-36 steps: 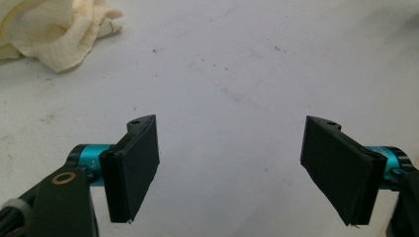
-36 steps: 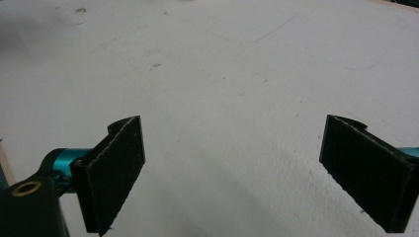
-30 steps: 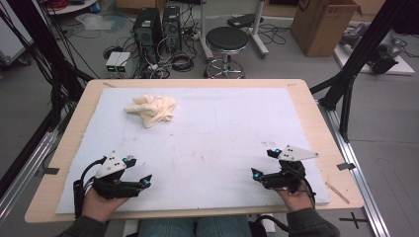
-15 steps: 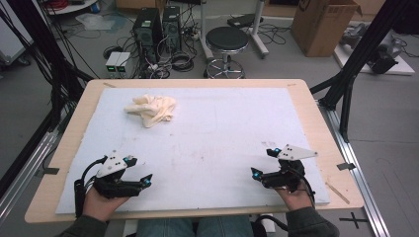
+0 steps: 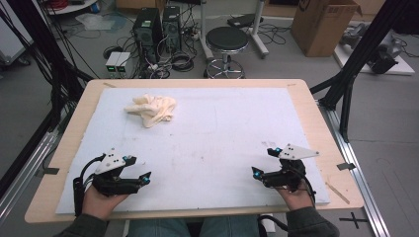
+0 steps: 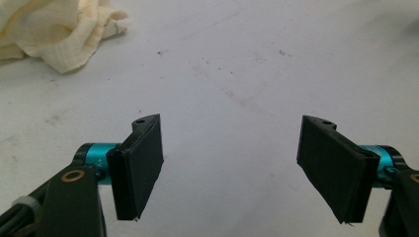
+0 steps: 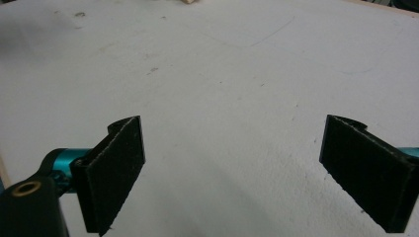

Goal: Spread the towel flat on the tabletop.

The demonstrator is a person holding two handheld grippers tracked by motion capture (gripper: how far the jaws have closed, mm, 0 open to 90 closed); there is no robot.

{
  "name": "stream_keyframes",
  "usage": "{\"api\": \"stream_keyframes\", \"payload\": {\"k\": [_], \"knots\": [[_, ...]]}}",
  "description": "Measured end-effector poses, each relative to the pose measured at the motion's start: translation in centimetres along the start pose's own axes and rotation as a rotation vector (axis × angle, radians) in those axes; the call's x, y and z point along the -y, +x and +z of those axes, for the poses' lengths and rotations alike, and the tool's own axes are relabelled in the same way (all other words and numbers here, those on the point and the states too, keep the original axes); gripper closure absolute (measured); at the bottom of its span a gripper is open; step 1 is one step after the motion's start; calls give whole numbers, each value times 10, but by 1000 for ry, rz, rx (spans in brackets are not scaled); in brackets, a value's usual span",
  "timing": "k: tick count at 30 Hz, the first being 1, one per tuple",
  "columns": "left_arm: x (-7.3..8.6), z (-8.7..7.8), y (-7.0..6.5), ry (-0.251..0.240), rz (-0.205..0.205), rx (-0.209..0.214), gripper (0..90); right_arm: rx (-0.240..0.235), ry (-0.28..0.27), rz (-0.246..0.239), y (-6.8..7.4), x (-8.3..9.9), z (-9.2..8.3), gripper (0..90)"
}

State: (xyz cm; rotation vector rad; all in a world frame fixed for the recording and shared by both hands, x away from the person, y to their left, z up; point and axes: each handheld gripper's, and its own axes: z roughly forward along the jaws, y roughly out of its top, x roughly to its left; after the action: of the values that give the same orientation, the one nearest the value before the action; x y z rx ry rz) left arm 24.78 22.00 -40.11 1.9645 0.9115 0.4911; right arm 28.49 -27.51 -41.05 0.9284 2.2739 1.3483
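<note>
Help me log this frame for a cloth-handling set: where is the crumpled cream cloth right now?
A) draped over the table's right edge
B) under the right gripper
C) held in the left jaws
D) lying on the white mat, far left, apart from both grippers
D: the cloth lies loose on the white mat, well ahead of the left gripper, whose jaws stand open and empty.

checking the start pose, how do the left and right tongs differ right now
The left tongs sit at the near left of the white mat, closer to the crumpled cream cloth; the right tongs sit at the near right, farther from it. The cloth fills the top left corner of the left gripper view, while the right gripper view catches just a scrap at its top edge. Both are wide open, holding nothing.
</note>
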Motion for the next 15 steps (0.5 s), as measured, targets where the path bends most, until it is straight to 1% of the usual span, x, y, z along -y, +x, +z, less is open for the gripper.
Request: {"api": "stream_keyframes", "payload": {"k": [1,2,7,9,13,15], "knots": [[-1,0,0,2,7,2,262,-4,3,3,0,0,0,94],[-2,0,0,0,5,10,264,-4,3,1,0,0,0,94],[-9,4,3,-3,6,15,267,-10,2,4,-1,-1,0,94],[-13,5,5,-2,8,15,270,-14,3,13,-2,-1,-1,94],[-19,9,9,-1,0,26,276,-13,-2,14,-4,-1,-2,94],[-22,11,13,-6,-17,29,277,-13,-8,19,-3,-1,-3,94]]}}
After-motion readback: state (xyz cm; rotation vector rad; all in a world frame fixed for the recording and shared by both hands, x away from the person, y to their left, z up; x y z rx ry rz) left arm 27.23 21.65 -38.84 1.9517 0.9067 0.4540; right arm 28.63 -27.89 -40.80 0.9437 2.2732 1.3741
